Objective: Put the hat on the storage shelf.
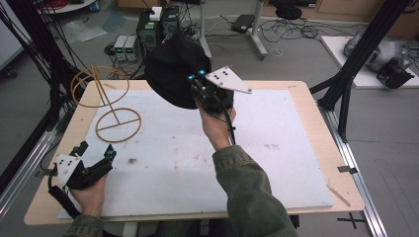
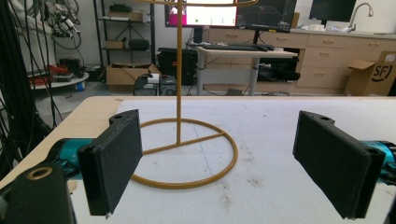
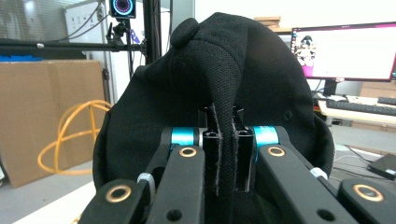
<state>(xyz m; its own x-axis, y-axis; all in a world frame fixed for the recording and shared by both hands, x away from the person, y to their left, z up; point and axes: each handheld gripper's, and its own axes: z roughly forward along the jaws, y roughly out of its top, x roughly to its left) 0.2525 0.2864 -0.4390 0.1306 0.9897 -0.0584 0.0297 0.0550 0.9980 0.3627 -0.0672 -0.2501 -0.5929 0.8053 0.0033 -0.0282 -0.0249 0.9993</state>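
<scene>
Two grippers are working over the table, one in each of the person's hands. Nearest the person, the left gripper [image 1: 96, 153] is resting low at the front left of the white board [image 1: 276, 168], its jaws standing wide apart with nothing between them. In the left gripper view the two black pads [image 2: 114, 161] are framing the yellow wire stand [image 2: 180, 140], which is sitting upright on the board just ahead, its ring base flat and its thin post rising to a wire hoop at the top [image 1: 99, 85].

Farther in, the right gripper [image 1: 197, 81] is being held up above the middle of the board, and its jaws are pinching tight on a fold of a black cap [image 1: 173, 69]. The cap is hanging in the air, clear of the board and to the right of the stand. In the right gripper view the cap's fabric [image 3: 224, 79] is bunching between the jaws, with its top button [image 3: 184, 31] showing at the crown.

The board is lying scuffed and lightly stained on a pale wooden table [image 1: 316, 98]. Beyond it, cables and black boxes are sitting on the grey floor. A cardboard box [image 2: 373, 72] marked "SF" is leaning by the far cabinets, and monitors [image 2: 210, 14] are glowing on a desk.
</scene>
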